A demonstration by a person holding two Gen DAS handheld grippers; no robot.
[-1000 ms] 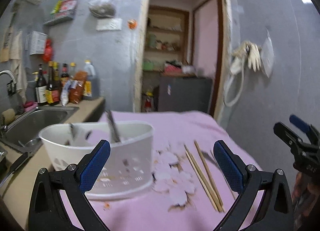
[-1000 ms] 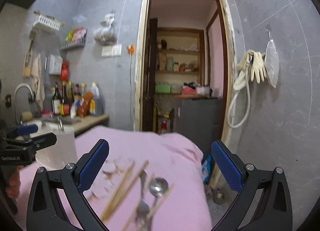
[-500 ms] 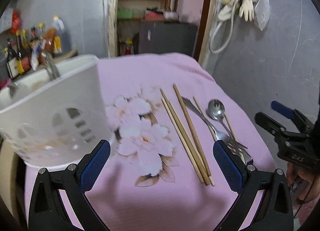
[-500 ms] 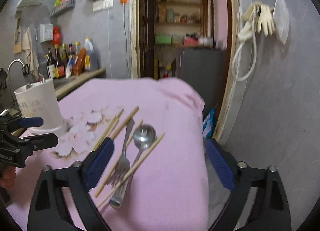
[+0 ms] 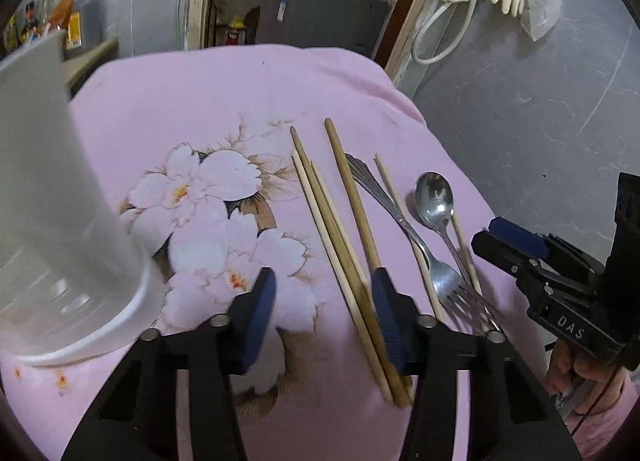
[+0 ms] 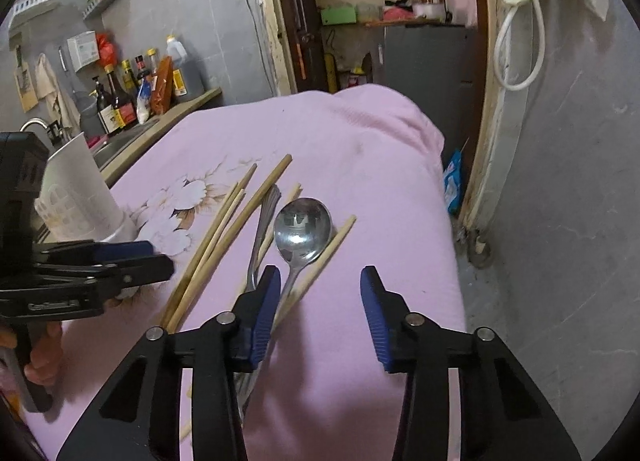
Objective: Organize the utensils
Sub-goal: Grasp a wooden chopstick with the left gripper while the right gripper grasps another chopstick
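Observation:
Several wooden chopsticks (image 5: 344, 229), a steel fork (image 5: 440, 281) and a steel spoon (image 5: 434, 197) lie side by side on the pink flowered cloth (image 5: 240, 93). A white slotted utensil holder (image 5: 48, 201) stands at the left. My left gripper (image 5: 324, 289) hovers low over the cloth. Its jaws are closing with only cloth between them, and the chopsticks run just under its right finger. My right gripper (image 6: 320, 281) is over the spoon (image 6: 302, 227). Its jaws are closing too; the spoon handle and one chopstick (image 6: 328, 249) pass inside the gap by its left finger, untouched by the pads.
The cloth drops off at the right edge toward a grey wall (image 6: 560, 181) and floor. A counter with a sink and bottles (image 6: 120, 101) lies beyond the holder (image 6: 80, 189). An open doorway (image 6: 380, 21) is at the back. A hand holds each gripper's handle.
Both grippers have tipped downward and sunk toward the utensils on the cloth. Both pairs of jaws have narrowed from wide open. The holder has slid to the left edge of the left view.

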